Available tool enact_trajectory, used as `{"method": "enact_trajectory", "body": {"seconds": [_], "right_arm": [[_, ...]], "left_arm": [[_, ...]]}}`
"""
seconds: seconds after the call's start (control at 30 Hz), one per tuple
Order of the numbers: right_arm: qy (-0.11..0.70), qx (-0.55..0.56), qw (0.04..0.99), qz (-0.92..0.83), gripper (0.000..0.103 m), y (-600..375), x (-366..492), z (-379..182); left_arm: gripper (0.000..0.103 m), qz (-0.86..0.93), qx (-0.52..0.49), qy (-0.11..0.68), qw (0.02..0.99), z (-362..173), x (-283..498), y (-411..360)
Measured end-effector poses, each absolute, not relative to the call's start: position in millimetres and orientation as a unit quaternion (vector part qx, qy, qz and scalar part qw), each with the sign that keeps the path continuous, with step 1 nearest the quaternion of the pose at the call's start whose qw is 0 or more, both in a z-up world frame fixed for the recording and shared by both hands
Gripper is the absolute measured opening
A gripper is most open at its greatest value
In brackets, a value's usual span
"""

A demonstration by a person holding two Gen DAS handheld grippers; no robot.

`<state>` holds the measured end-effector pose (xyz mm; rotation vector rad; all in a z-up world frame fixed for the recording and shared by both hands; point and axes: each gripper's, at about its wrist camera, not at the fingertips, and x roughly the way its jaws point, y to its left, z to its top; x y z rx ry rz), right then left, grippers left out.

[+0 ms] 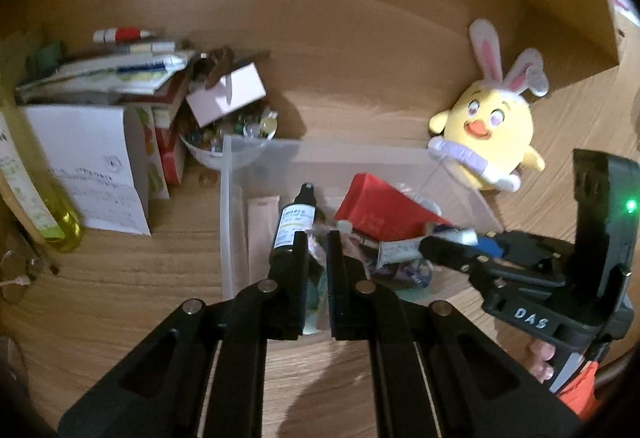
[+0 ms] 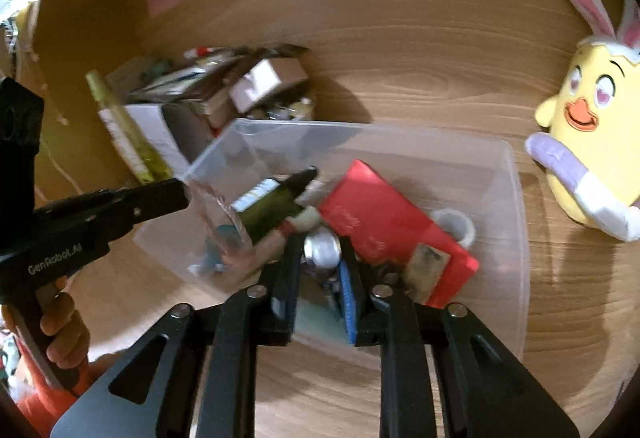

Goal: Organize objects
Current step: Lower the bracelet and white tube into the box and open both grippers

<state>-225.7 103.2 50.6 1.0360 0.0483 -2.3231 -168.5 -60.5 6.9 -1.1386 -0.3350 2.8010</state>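
Bottle looks rigid, slick, light; best gripped mid-body. Left gripper narrowly parted, empty; right gripper pinches a blue-white item.

We see a translucent, smooth plastic bin on a matt wood-grain table, with a glossy dark bottle and a matt red box inside. The yellow chick toy looks soft plush cloth, and both matt black grippers look plastic with shiny metal pins.
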Motion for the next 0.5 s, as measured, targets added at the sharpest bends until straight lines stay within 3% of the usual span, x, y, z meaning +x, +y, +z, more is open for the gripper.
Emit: {"method": "enact_trajectory", "body": {"seconds": [0.07,0.33,0.5], "right_arm": [[0.019,0.38,0.283,-0.88,0.038,106.8,-225.3,52.4],[0.039,0.352,0.282,-0.892,0.039,107.0,-212.3,67.4],[0.054,0.332,0.287,-0.897,0.039,106.4,-193.6,76.8]], "left_arm": [[0.009,0.918,-0.377,-0.109,0.052,4.5,-169.6,-59.8],[0.023,0.928,-0.359,-0.087,0.056,14.0,-157.2,-50.8],[0.025,0.934,-0.344,-0.078,0.058,20.7,-141.2,-45.5]]}}
